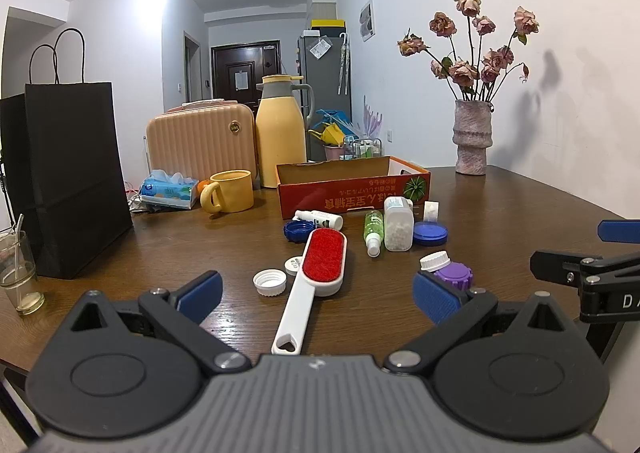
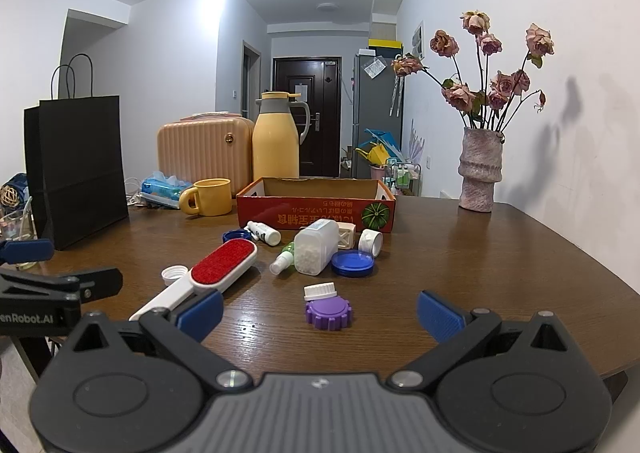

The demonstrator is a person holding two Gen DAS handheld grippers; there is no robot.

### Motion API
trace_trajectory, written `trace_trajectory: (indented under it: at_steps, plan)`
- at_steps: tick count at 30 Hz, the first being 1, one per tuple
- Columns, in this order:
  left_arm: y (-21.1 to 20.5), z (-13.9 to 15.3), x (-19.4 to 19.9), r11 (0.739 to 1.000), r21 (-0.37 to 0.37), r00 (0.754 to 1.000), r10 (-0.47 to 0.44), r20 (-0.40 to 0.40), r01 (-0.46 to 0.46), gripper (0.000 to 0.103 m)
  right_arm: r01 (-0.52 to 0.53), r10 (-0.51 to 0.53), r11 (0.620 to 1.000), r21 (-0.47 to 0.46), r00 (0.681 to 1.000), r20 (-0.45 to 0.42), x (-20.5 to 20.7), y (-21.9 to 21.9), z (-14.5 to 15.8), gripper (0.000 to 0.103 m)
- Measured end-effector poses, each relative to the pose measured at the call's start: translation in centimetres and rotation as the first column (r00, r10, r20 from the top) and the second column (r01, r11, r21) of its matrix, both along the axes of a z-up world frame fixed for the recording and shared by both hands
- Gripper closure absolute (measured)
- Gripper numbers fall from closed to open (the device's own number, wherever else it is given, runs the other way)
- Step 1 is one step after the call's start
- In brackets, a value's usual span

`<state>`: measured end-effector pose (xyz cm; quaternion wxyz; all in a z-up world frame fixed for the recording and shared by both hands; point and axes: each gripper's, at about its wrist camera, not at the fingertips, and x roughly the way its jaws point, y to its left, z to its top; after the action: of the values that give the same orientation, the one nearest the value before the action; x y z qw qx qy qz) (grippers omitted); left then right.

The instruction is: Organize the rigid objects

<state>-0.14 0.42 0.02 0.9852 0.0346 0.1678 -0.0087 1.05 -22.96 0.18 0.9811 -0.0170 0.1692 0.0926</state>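
Observation:
A white lint brush with a red pad (image 1: pixel 318 273) (image 2: pixel 216 267) lies on the brown table (image 1: pixel 520 213), handle toward me. Around it lie a purple lid (image 1: pixel 456 275) (image 2: pixel 328 313), white caps (image 1: pixel 271 282), blue lids (image 1: pixel 430 233) (image 2: pixel 352 263), a clear bottle of white beads (image 1: pixel 398 229) (image 2: pixel 314 251), a green spray bottle (image 1: pixel 373 231) and a small white bottle (image 1: pixel 320 219). An open red cardboard box (image 1: pixel 352 189) (image 2: pixel 316 209) stands behind them. My left gripper (image 1: pixel 316 295) is open over the brush handle. My right gripper (image 2: pixel 320 313) is open, near the purple lid.
A black paper bag (image 1: pixel 68 181), a glass (image 1: pixel 18 273), a tissue pack (image 1: pixel 170 191), a yellow mug (image 1: pixel 228 191), a yellow thermos (image 1: pixel 280 129) and a peach case (image 1: pixel 200 145) stand at the left and back. A vase of dried roses (image 1: pixel 472 137) stands back right.

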Motion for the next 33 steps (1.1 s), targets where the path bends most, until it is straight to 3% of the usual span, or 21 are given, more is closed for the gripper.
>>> trace_trajectory:
  at_steps: [33]
  plan:
    - [-0.23, 0.04, -0.03, 1.0, 0.0, 1.0, -0.002, 0.002, 0.002, 0.0, 0.0, 0.0, 1.0, 0.003, 1.0, 0.0, -0.11, 0.09, -0.05, 0.0]
